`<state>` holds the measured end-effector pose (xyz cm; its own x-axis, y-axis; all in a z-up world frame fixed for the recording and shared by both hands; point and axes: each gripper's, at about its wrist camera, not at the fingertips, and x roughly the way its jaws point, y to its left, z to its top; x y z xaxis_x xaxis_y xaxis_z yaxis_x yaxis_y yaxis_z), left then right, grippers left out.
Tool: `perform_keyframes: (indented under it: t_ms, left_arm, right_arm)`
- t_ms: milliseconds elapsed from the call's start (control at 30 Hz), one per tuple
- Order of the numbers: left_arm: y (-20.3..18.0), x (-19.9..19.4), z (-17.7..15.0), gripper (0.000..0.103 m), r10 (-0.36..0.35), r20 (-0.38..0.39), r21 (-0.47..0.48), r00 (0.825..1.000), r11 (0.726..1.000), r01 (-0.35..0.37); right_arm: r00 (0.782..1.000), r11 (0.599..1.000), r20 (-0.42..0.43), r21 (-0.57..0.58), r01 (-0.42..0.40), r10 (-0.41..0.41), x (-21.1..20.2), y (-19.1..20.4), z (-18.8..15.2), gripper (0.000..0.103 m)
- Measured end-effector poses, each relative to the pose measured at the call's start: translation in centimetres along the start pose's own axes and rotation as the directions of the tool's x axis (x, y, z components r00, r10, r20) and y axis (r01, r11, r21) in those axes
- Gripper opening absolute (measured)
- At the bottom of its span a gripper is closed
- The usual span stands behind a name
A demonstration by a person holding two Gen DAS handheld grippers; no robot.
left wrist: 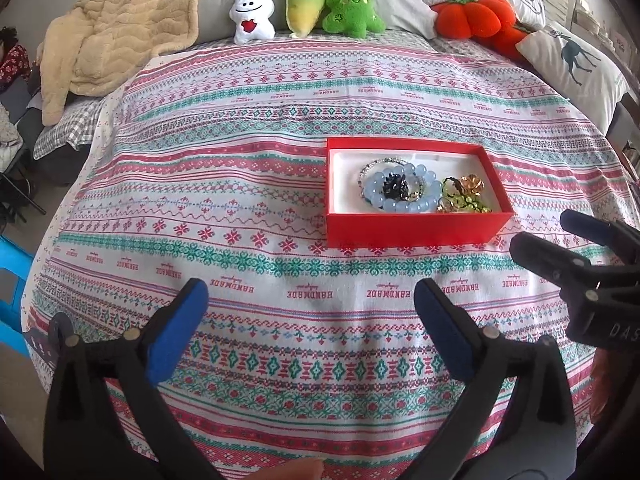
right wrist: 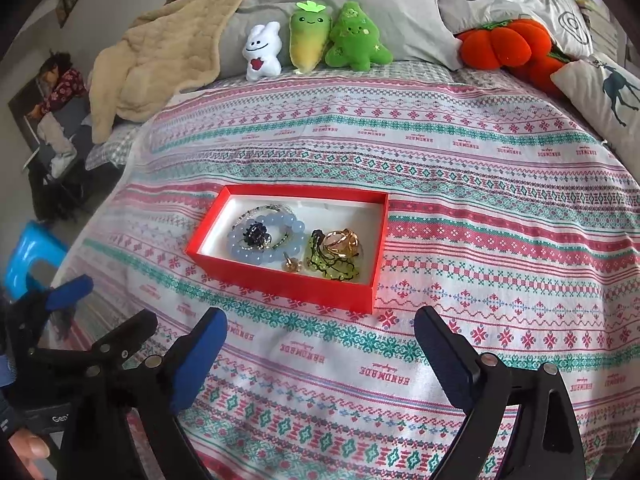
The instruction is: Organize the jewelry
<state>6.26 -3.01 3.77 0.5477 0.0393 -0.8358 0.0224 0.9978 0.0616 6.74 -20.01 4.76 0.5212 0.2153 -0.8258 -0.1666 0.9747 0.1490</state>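
A red box (left wrist: 412, 230) with a white lining sits on the patterned bedspread; it also shows in the right wrist view (right wrist: 288, 282). Inside lie a blue bead bracelet (left wrist: 400, 186) (right wrist: 266, 236) around a dark beaded piece, a thin silver bracelet, a green bead piece (right wrist: 332, 266) and gold rings (left wrist: 470, 184) (right wrist: 342, 242). My left gripper (left wrist: 310, 298) is open and empty, nearer than the box and to its left. My right gripper (right wrist: 320, 330) is open and empty, just in front of the box. Each gripper shows at the edge of the other's view.
Plush toys stand at the head of the bed: a white bunny (left wrist: 254, 14), a green-yellow carrot (left wrist: 305, 0), a green tree (left wrist: 351, 6), an orange pumpkin (left wrist: 472, 14). A beige blanket (left wrist: 120, 28) lies at the back left. Pillows line the back and right. A blue stool (right wrist: 32, 254) stands left of the bed.
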Motion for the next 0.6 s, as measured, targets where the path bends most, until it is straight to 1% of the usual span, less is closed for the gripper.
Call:
perform_keyframes:
  t_ms: [100, 133, 167, 600]
  left_arm:
    - [-0.04, 0.29, -0.01, 0.102, 0.000, -0.013, 0.004, 1.000, 1.000, 0.000]
    - [-0.03, 0.39, -0.02, 0.102, -0.004, -0.018, 0.003, 1.000, 1.000, 0.004]
    - [-0.01, 0.45, -0.03, 0.102, -0.006, -0.022, 0.000, 1.000, 1.000, 0.006]
    - [-0.23, 0.61, -0.04, 0.102, -0.002, -0.028, -0.001, 1.000, 1.000, 0.002]
  right_arm:
    - [1.000, 1.000, -0.008, 0.006, 0.007, -0.007, 0.16, -0.14, 0.01, 0.096]
    - [1.000, 1.000, -0.011, 0.008, 0.011, -0.011, 0.19, -0.16, 0.00, 0.102]
    - [1.000, 1.000, -0.013, 0.011, 0.016, -0.016, 0.22, -0.22, -0.01, 0.103]
    - [0.999, 0.999, -0.017, -0.003, 0.034, -0.034, 0.47, -0.16, -0.06, 0.103]
